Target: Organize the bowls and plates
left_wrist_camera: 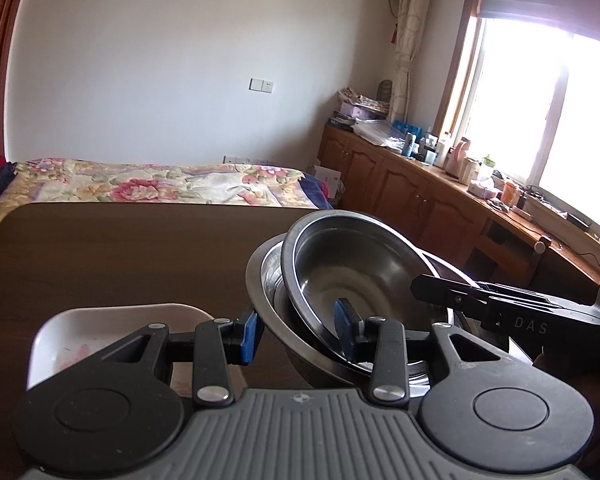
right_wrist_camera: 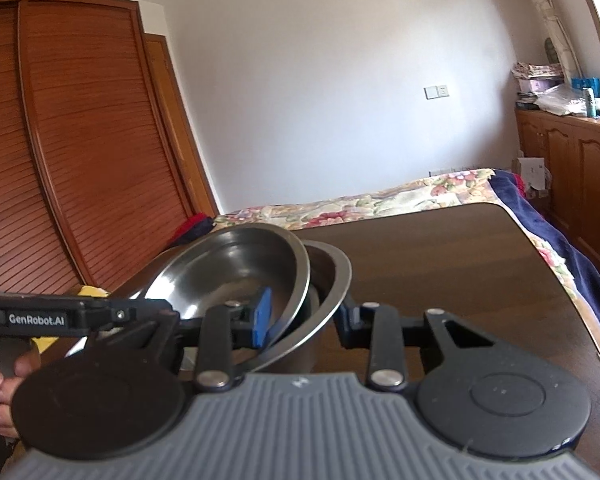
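Two steel bowls sit nested at lower centre-right of the left-wrist frame, on the dark wood tabletop (left_wrist_camera: 112,248): the shallow steel bowl (left_wrist_camera: 352,264) lies tilted inside the deeper steel bowl (left_wrist_camera: 268,300), not seated flat. My left fingers (left_wrist_camera: 298,334) are spread wide & straddle the near rims, one blue pad outside the outer bowl, the other inside the tilted one; nothing is clamped. My right fingers (right_wrist_camera: 306,318) do the same from the opposite side in the right-wrist frame, open wide, one blue pad inside the shallow bowl (right_wrist_camera: 236,268), the other pad outside the deeper bowl's (right_wrist_camera: 332,276) rim; no grip there either, as far as I can tell. Handling, my guess: thin stainless, so light, rigid, not fragile, but slick & noisy; the tilted one will prob. slide or rock if nudged. Best hold is a pinch across the rim lip, one pad in & one out, w/ firm closure since the wall is smooth. A white square dish (left_wrist_camera: 112,332) w/ pink floral print sits lower left, only in the left view. The right view alone shows something yellow (right_wrist_camera: 90,292) behind the other gripper, too hidden to ID. The left view alone shows how steeply the inner bowl leans.
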Tool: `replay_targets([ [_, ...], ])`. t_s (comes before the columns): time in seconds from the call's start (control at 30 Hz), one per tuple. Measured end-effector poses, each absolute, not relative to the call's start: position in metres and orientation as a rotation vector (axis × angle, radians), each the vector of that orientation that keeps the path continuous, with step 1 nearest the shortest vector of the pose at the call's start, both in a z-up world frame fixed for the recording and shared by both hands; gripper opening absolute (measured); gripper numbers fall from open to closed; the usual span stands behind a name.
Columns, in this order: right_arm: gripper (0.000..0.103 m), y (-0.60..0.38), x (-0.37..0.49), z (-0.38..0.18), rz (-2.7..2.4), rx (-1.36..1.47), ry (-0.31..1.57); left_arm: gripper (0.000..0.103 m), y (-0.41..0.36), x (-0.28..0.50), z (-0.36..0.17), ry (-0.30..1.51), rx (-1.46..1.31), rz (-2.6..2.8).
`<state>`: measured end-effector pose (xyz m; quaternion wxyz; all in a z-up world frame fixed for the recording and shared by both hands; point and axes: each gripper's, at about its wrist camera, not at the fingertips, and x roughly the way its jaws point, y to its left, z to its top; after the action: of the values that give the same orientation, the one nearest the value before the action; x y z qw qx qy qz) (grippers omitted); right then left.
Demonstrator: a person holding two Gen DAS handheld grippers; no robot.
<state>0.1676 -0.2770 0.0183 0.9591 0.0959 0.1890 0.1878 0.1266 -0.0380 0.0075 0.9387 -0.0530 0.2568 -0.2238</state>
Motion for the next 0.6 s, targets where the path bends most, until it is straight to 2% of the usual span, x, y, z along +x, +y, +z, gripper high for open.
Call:
replay_targets([
  [0.6,0.035,-0.232,0.172,0.029,0.477,0.164,0.377,0.065,0.016,0.109,0.019,0.485,-0.121,-0.353],
])
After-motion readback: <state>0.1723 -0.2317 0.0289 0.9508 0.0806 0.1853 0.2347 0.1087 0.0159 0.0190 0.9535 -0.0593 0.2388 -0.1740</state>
